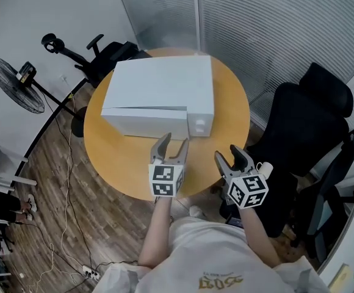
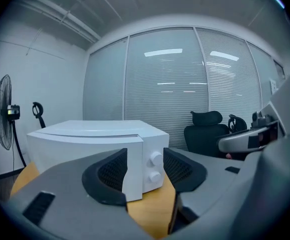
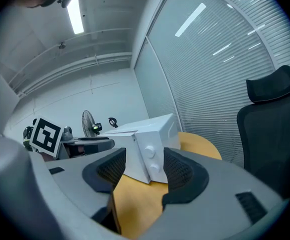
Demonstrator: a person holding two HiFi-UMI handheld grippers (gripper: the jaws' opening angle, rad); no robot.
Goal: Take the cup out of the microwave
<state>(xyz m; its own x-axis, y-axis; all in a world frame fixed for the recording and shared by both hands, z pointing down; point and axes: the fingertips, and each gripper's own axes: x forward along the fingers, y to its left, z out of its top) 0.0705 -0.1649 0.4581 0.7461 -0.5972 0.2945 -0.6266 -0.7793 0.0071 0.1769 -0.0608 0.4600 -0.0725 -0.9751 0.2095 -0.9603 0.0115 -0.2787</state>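
**Cup still hidden behind the microwave door**

The cup shows in no view; by my judgement it sits inside the white microwave (image 1: 165,84), which stands towards the far side of the round wooden table (image 1: 110,163). Its door (image 1: 143,121) looks closed, with two knobs (image 2: 156,159) on the panel to the right of it. Both grippers hover over the table's near edge and aim at that front, probably because the door must be opened first. The left gripper (image 1: 176,139) faces the door's right edge, its fingers (image 2: 110,171) spread wide and empty. The right gripper (image 1: 227,151) is just beside it, its fingers (image 3: 107,166) likewise well apart, touching nothing.
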